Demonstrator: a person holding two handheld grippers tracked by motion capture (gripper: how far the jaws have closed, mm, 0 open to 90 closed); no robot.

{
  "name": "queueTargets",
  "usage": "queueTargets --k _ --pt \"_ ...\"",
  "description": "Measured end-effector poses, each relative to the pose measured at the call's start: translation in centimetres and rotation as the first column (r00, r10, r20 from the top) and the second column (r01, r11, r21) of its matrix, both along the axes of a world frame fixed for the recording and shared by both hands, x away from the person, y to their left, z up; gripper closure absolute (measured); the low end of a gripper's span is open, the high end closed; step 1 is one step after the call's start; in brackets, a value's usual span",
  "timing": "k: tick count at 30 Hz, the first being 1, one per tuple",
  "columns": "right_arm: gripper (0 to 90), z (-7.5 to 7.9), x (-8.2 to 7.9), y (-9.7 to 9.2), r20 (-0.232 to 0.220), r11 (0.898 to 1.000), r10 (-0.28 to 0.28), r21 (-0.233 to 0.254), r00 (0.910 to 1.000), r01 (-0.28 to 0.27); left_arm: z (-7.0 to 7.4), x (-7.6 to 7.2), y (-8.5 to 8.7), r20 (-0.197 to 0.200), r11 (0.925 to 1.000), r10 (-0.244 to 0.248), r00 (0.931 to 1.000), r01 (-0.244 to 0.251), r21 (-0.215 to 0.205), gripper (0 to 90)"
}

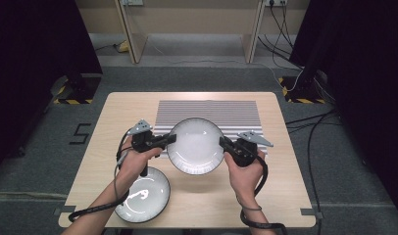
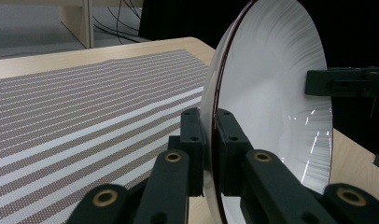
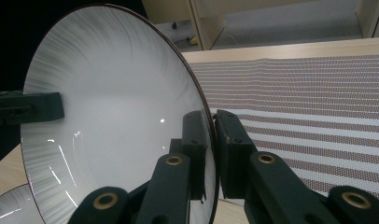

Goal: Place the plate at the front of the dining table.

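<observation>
We are holding a white bowl [image 1: 195, 146] up over the table [image 1: 285, 196], and it could slip. Our left claw [image 1: 171, 139] is pinching only the thin rim on one side, and our right claw [image 1: 223, 142] is pinching only the rim on the other side. The bowl is shiny and smooth, so if one hand is pulling away or turning more than the other, the rim could be sliding out of the jaws. Then the bowl would be dropping onto the striped mat [image 1: 236, 110] under it, or bumping the second bowl [image 1: 144, 196] sitting just below our left hand [image 1: 138, 161]. It looks like it could crack or chip.

Both claws are squeezed tight on the rim. In the left gripper view the two black jaws are pressing on the bowl's [image 2: 271, 93] edge, one on each side of it. The right gripper view is showing the same on the bowl's [image 3: 108, 102] other side.

The bowl is sitting right between our two claws, with its open side facing up. It is round and wide, white inside with fine grey brush lines running out to the edge. A thin dark line is going around the rim, and the outside looks dark.
</observation>
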State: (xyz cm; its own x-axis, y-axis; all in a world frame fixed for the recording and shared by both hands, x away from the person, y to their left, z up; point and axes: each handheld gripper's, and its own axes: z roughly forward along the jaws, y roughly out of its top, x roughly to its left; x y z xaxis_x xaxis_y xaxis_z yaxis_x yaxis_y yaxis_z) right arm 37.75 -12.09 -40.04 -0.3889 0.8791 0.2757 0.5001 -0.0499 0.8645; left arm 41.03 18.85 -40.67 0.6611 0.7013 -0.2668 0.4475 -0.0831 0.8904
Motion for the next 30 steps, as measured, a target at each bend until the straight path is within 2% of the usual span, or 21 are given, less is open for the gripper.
queueTargets --k 15,23,30 --pt "82.8 0.1 1.5 0.0 0.013 1.000 -0.007 -0.027 0.9999 0.007 -0.2 1.5 -0.2 -0.007 0.9999 0.013 0.9999 -0.013 -0.002 83.0" --pt "82.6 0.2 2.4 0.0 0.023 0.999 -0.014 -0.041 0.9996 0.015 -0.6 2.5 -0.4 -0.001 0.9997 0.019 0.9998 -0.019 -0.015 82.9" --pt "82.5 0.2 3.4 -0.1 0.022 0.999 -0.026 -0.042 0.9994 0.027 -0.6 3.4 -0.8 0.012 0.9996 0.027 0.9996 -0.027 -0.008 82.6"
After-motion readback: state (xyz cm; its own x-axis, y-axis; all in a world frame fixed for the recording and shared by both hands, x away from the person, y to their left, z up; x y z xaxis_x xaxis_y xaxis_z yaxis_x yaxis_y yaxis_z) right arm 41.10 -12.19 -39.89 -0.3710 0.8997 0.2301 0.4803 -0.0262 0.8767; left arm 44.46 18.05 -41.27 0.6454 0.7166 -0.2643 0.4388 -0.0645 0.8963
